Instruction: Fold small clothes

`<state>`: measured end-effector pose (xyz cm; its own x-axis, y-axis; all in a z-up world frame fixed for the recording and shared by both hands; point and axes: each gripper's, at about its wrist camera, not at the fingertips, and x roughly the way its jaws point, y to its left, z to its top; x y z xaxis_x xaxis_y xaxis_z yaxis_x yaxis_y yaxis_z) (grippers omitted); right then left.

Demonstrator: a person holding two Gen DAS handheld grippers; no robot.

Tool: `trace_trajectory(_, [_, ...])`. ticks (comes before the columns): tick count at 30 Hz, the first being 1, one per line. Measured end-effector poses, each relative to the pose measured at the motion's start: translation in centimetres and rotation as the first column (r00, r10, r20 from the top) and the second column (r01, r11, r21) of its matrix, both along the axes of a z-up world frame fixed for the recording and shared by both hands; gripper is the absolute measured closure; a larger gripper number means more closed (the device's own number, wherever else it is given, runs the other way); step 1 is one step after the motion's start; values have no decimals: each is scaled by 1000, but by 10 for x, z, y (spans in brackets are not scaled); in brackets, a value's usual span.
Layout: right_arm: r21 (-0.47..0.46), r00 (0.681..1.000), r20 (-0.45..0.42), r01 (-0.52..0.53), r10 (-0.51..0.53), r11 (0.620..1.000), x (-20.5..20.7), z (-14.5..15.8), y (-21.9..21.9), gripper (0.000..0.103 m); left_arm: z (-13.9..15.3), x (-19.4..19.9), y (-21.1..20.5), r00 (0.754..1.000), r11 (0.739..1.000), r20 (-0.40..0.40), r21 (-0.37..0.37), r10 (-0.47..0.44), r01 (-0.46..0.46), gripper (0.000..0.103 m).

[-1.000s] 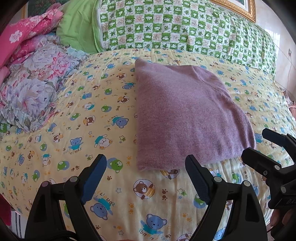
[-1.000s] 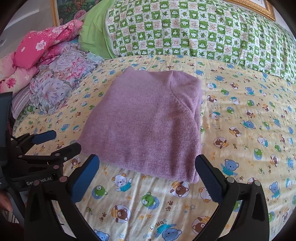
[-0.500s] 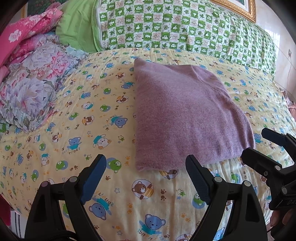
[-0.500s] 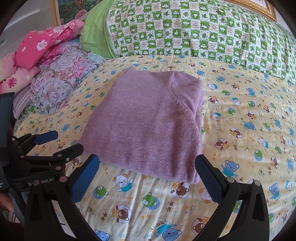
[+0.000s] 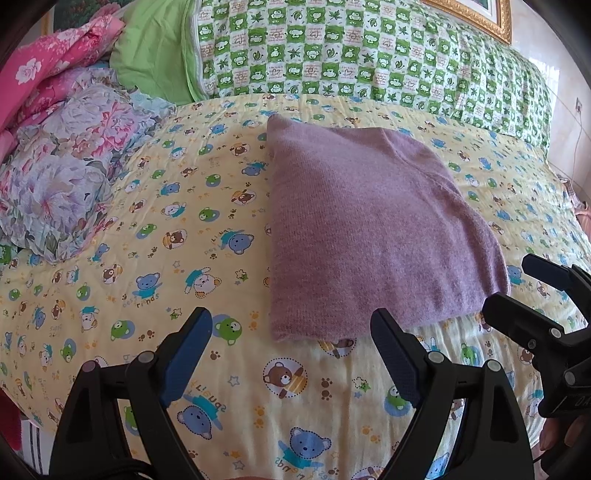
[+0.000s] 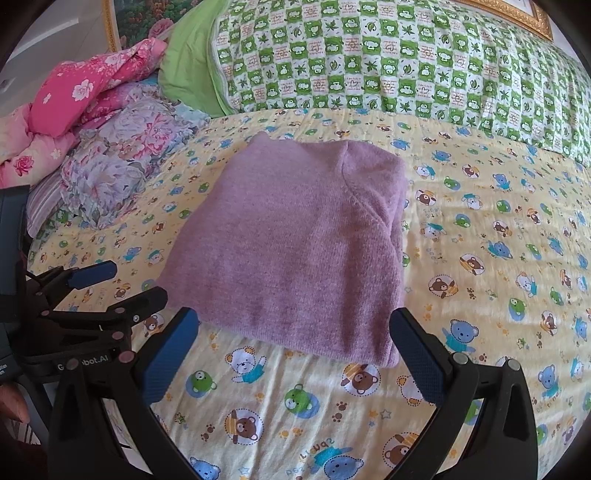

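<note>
1. Purple knit garment (image 5: 369,236) lies folded flat in a rough square on the bed's yellow bear-print sheet (image 5: 147,229), near the front edge.
2. Left tongs (image 5: 291,347): spread wide, empty, just short of the garment's near hem.
3. Right tongs (image 6: 295,343): spread wide, empty, likewise near the hem.
4. Green checked pillow (image 6: 388,62) behind.

Bed dressed in cartoon prints, with bedding heaped at one side

A yellow sheet (image 5: 177,236) printed with bears and frogs covers the bed; a green-and-white checked pillow (image 5: 354,66) with frog and leaf squares lies across its far end, a plain green pillow (image 5: 155,62) just beside it; a pale floral quilt (image 5: 62,177) sits bunched on the sheet's left edge, with a pink flowered blanket (image 6: 85,92) piled behind it, and a gilt picture frame (image 5: 476,16) hangs above the checked pillow
</note>
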<state>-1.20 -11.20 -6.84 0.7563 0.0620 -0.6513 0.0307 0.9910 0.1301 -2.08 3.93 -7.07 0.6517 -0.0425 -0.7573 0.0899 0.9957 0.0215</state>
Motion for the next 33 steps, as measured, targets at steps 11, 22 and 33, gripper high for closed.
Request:
trace_trajectory(11, [2,1000,6,-8,8,1000,1,2,1,0,0,0,0,1000,1000,-2,2,5,-5,15])
trace_trajectory(22, [6,1000,9,-13,13,1000,2,4,-2,0,0,2,2,1000,1000,-4,1,7,-7,15])
trace_trajectory(33, [9,1000,13,-18,18,1000,2,6,-2,0,0,4,3,1000,1000,-6,11,7,-7,15])
